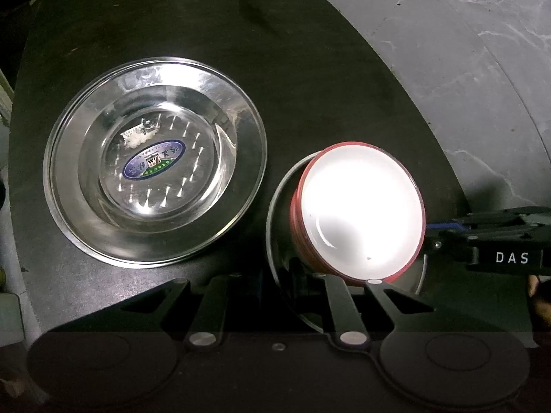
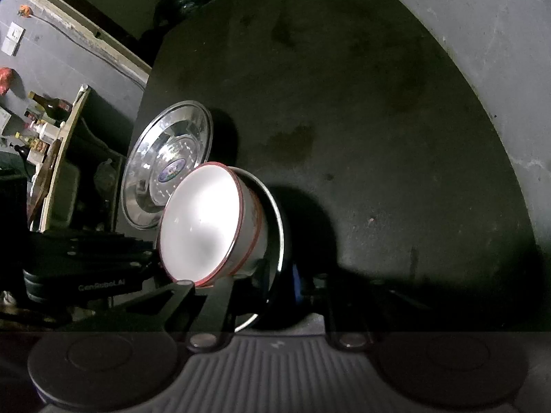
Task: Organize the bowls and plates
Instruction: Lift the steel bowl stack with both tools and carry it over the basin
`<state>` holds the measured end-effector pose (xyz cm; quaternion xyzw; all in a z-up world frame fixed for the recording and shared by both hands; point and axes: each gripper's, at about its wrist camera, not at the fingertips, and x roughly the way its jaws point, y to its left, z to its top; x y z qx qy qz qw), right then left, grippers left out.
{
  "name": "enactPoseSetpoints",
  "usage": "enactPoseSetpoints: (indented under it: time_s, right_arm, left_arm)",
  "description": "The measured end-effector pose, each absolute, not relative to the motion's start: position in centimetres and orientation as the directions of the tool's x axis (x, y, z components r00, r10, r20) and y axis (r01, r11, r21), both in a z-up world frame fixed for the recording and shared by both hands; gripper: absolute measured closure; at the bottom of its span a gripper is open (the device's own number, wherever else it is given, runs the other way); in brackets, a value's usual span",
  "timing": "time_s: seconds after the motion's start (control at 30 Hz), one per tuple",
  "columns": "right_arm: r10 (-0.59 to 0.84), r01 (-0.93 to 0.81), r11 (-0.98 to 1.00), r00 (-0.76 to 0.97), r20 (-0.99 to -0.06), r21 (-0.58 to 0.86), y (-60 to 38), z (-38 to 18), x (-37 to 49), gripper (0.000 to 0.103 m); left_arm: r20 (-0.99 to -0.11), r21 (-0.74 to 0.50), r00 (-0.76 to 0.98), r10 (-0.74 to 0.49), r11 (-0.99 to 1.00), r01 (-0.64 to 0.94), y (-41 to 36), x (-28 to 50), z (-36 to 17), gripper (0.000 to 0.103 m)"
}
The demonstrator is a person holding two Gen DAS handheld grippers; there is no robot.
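- A white bowl (image 1: 361, 211) with red rim stands in a steel plate (image 1: 275, 220), lower right of the left wrist view, on a dark table (image 1: 275, 51).
- The left gripper (image 1: 303, 275) is closed narrow at the plate's near edge; what it pinches is hidden.
- The right gripper (image 1: 434, 232), marked "DAS", enters at right, closed at the plate's rim.
- A second steel plate (image 1: 155, 161) lies just beside at left, holding an unreadable oval sticker (image 1: 154, 159).
- Grey floor (image 1: 465, 51) fills the upper right.

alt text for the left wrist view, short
A red-rimmed white bowl sits on a steel plate, the left gripper shut on its near rim. A larger steel plate with a sticker lies left on the dark table.
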<state>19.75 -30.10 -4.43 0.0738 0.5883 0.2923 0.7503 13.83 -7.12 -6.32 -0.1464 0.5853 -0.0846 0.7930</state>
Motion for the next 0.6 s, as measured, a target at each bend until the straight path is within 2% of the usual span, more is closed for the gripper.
enactPoseSetpoints:
  time_s: [0.6]
  right_arm:
    - [0.530, -0.372, 0.813, 0.155, -0.834, 0.447, -30.04, -4.52, 19.29, 0.087]
  left_arm:
    - [-0.899, -0.339, 0.307, -0.313, 0.940, -0.033, -7.20, 13.86, -6.40, 0.088]
